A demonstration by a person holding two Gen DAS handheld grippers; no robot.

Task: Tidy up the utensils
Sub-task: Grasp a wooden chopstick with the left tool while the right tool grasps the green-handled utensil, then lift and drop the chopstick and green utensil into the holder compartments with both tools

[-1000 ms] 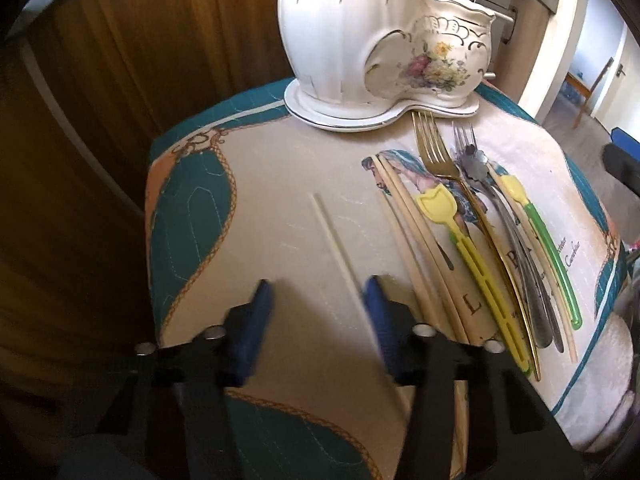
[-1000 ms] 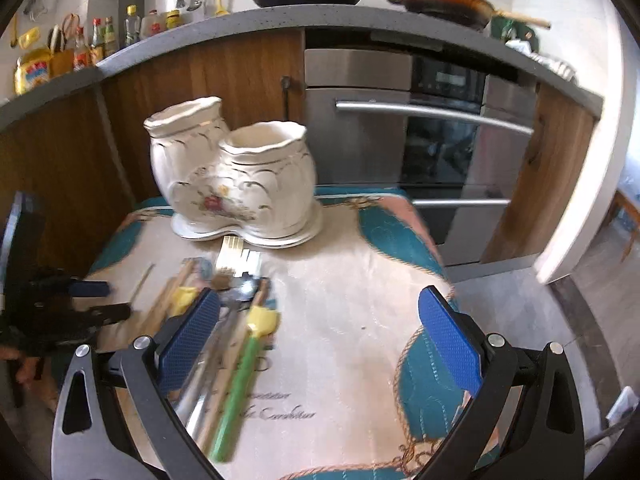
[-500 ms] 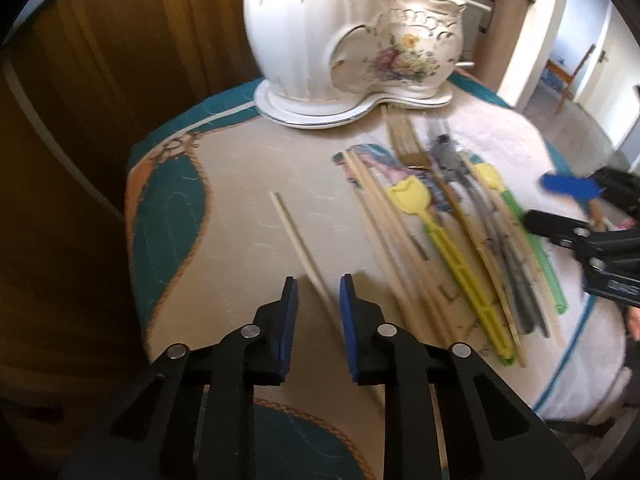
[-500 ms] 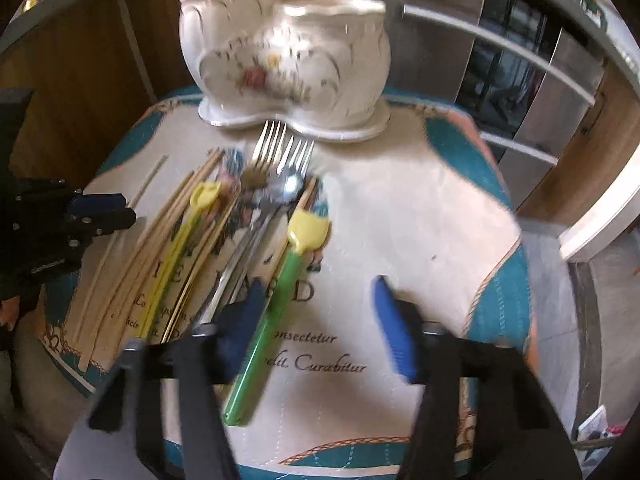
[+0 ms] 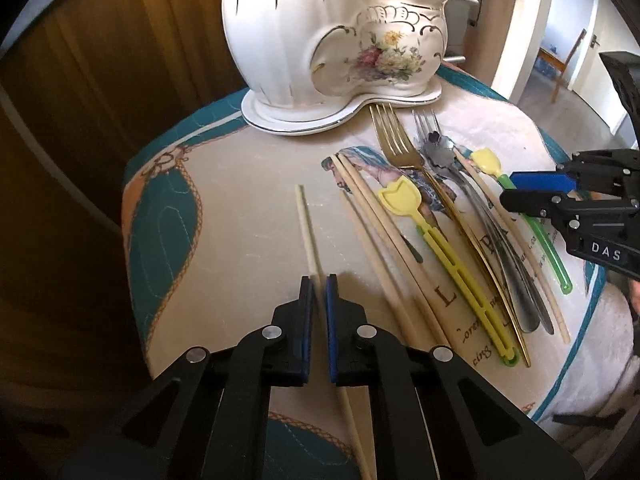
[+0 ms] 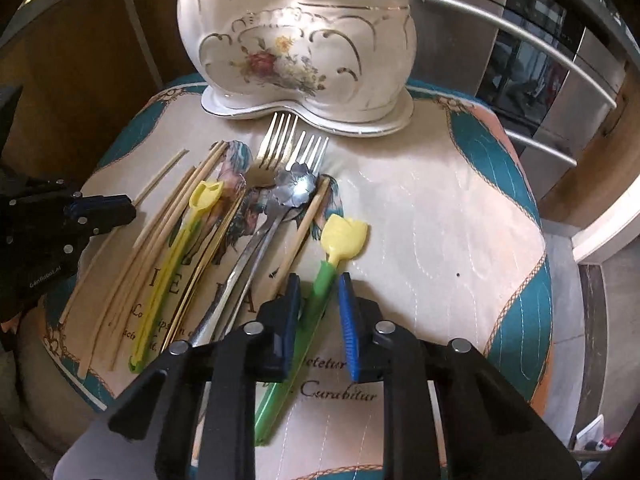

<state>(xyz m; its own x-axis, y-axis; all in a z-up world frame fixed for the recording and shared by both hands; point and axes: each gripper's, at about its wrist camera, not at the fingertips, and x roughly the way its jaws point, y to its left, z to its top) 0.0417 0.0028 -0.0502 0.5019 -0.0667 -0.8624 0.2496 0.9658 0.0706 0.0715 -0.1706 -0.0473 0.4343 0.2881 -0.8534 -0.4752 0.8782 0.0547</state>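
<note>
At the far left, the left gripper (image 5: 319, 285) is clamped on a lone pale chopstick (image 5: 306, 224), while right of the utensil row the right gripper (image 6: 319, 285) is closing around the green-handled tulip pick (image 6: 320, 292), pads not yet pressing.

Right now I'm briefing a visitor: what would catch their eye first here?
The ornate white floral holder at the table's far edge, with forks, chopsticks and tulip-topped utensils fanned out before it. The left tongs pinch a lone pale chopstick lying apart; the right tongs are closing around the green-handled utensil.
</note>
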